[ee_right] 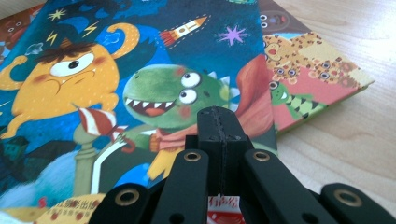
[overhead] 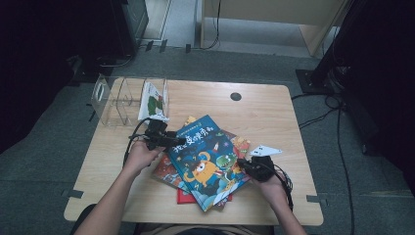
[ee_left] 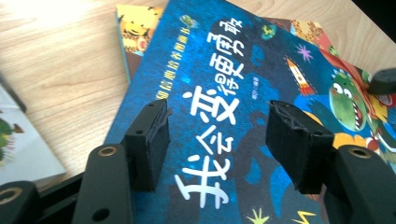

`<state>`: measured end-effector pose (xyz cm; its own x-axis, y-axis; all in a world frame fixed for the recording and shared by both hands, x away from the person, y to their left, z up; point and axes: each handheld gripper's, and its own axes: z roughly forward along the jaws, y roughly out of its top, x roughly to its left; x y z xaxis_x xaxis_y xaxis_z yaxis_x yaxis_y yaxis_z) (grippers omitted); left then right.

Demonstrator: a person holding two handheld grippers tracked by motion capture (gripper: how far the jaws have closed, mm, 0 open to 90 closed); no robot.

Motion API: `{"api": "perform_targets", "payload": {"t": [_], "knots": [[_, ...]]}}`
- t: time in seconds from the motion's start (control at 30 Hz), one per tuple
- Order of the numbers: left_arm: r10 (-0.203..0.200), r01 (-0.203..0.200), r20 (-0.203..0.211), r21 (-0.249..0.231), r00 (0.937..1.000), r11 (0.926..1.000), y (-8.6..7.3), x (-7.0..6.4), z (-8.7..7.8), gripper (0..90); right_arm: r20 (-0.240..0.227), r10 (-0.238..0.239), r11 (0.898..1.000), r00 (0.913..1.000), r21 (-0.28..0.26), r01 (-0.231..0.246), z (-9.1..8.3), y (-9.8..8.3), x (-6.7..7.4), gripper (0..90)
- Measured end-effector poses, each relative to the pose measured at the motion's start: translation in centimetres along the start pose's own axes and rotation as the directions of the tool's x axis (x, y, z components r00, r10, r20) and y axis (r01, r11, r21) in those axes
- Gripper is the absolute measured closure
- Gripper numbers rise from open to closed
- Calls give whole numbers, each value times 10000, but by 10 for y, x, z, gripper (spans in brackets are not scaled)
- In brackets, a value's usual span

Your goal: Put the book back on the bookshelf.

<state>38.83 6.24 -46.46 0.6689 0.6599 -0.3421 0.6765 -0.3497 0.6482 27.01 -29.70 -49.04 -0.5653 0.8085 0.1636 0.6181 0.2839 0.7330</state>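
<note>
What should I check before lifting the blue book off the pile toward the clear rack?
1. Right gripper shut on blue book edge: ok, jaws closed on its lower right part.
2. Left gripper gripping: not ok, jaws open above the cover.
3. Books underneath free of the grip: cannot tell.
4. Clear rack has a free slot: ok, the left slots look free; one book stands at its right end.
5. Path to the rack: ok, bare table.
</note>
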Motion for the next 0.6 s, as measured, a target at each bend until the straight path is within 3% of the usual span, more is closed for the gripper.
{"api": "perform_targets", "payload": {"t": [0.07, 0.17, 0.37, 0.6], "knots": [[-51, 52, -61, 15, 10000, 10000, 1, 2, -1, 394, 19, -7, 10000, 10000, -10, 7, -2, -2, 2, 900], [240, -232, -340, 221, 9991, 9995, 4, 3, 0, 388, 41, -38, 10000, 10000, -46, 38, -4, -5, 5, 900], [63, -47, -604, 268, 9982, 9996, 5, 7, 3, 382, 68, -8, 10000, 10000, -85, 8, -9, -12, 11, 900], [250, -211, -884, 456, 9958, 9987, 5, 9, 9, 383, 71, -41, 9999, 10000, -117, 42, -12, -16, 16, 900]]}}
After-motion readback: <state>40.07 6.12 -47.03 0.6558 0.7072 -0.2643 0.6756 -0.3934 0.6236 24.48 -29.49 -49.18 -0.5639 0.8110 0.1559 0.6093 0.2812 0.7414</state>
